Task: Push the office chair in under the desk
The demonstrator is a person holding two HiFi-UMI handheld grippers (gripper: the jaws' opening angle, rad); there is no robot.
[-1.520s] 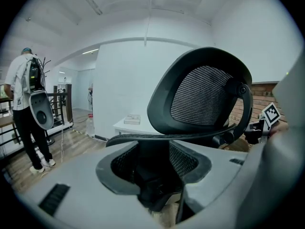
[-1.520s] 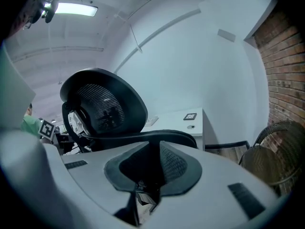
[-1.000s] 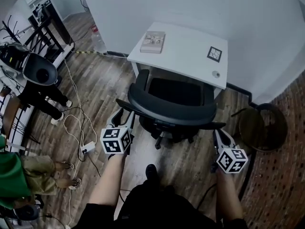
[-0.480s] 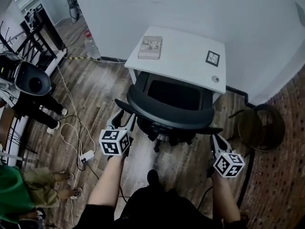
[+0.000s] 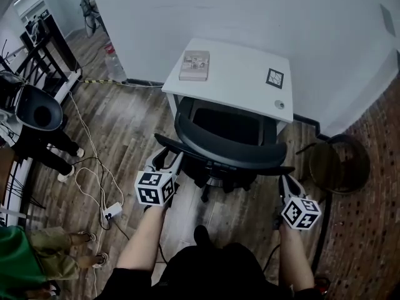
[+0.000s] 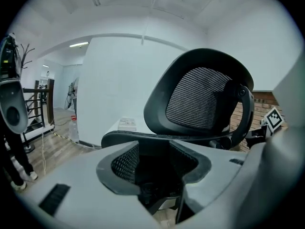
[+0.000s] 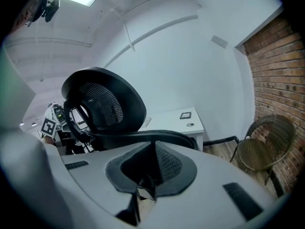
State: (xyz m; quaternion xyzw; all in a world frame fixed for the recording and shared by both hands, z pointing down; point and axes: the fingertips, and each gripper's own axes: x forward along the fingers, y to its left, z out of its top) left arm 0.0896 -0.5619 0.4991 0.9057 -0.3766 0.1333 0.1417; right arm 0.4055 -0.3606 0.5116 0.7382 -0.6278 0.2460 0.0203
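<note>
The black mesh-backed office chair [image 5: 228, 150] stands on the wood floor with its seat partly under the white desk [image 5: 240, 64] and its back towards me. My left gripper [image 5: 167, 160] is at the chair's left armrest [image 5: 164, 141]. Its jaws are wide apart, and the armrest [image 6: 157, 138] crosses just beyond the fingertips of the left gripper [image 6: 153, 149]. My right gripper [image 5: 286, 181] sits just behind the right armrest [image 5: 282, 169]. In the right gripper view that gripper [image 7: 153, 149] is shut, its pads nearly meet and hold nothing, and the armrest [image 7: 143, 136] lies past them.
A book [image 5: 194, 65] and a square marker tag [image 5: 274, 78] lie on the desk. A round wire chair [image 5: 337, 164] stands at the right by the brick surface. Cables and a power strip [image 5: 111, 211] trail across the floor at the left, near a person in green [image 5: 22, 261].
The head view has shifted a little, and the chair with both grippers sits slightly lower in it. Both grippers keep their places at the armrests.
</note>
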